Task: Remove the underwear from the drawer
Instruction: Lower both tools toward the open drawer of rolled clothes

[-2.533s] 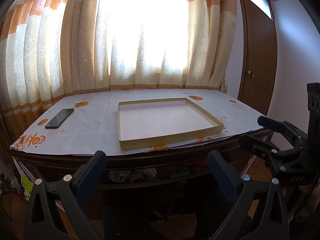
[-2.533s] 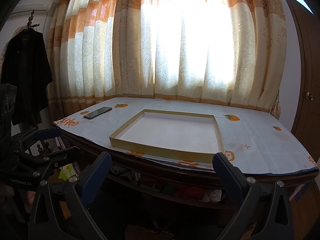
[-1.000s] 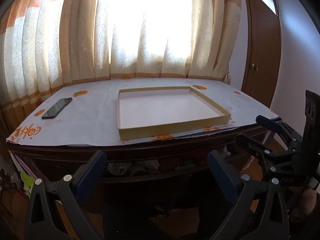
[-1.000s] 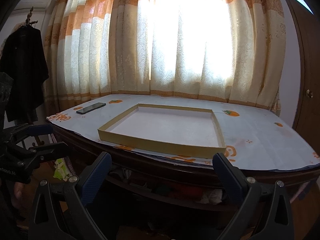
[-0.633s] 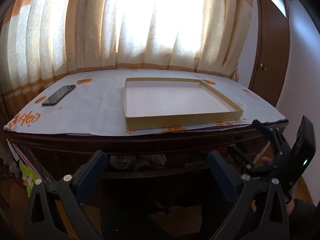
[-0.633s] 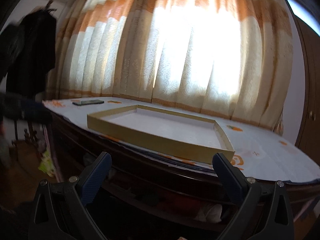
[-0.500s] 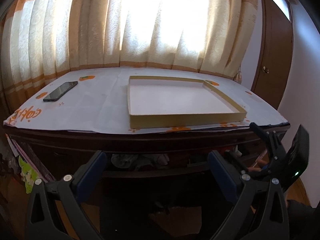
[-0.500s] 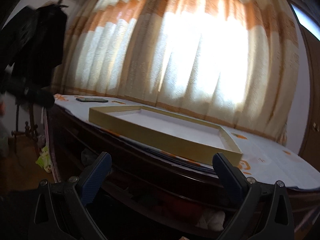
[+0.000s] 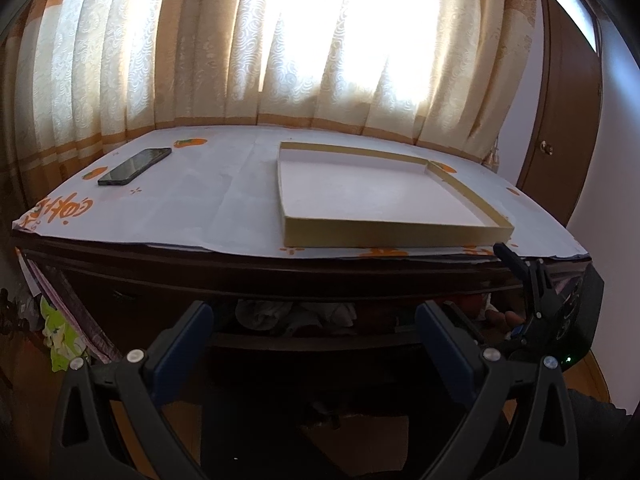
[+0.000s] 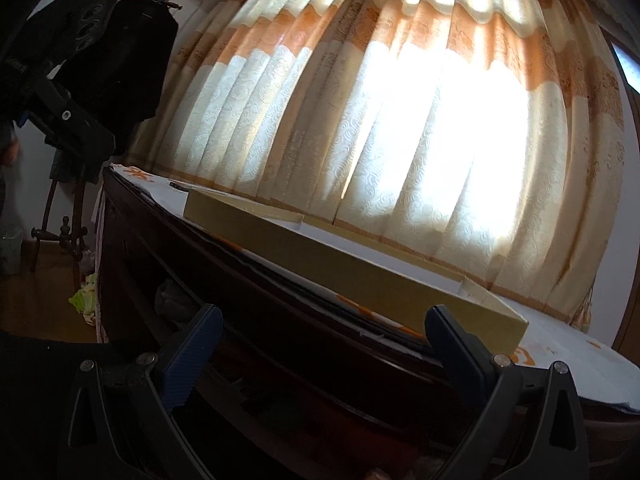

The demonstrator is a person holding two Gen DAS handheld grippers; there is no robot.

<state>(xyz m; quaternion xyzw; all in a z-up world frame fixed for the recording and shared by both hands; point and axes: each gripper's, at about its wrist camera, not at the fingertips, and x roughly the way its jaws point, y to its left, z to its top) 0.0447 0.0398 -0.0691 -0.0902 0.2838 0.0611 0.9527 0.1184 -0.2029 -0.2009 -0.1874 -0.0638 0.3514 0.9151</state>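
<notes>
The dark wooden drawer [image 9: 312, 344] under the table top stands partly pulled out. Crumpled light underwear [image 9: 260, 314] and other dim clothes lie in its gap. My left gripper [image 9: 312, 326] is open and empty, just in front of the drawer's middle. My right gripper [image 10: 324, 332] is open and empty too, low and close against the drawer's right end, looking up past the table edge. From the left wrist view its black body [image 9: 556, 312] shows at the drawer's right end. The drawer's inside is too dark to make out in the right wrist view.
On the table's white cloth [image 9: 192, 208] with orange prints lies a shallow yellow box [image 9: 380, 236] and a black phone [image 9: 134, 166]. Curtains hang behind. A brown door [image 9: 560, 128] is at the right. A coat rack with dark clothes [image 10: 132, 60] stands left.
Both grippers have dropped lower and come closer to the drawer. The right one has swung down to the drawer's right end and tilted upward. Both stayed open.
</notes>
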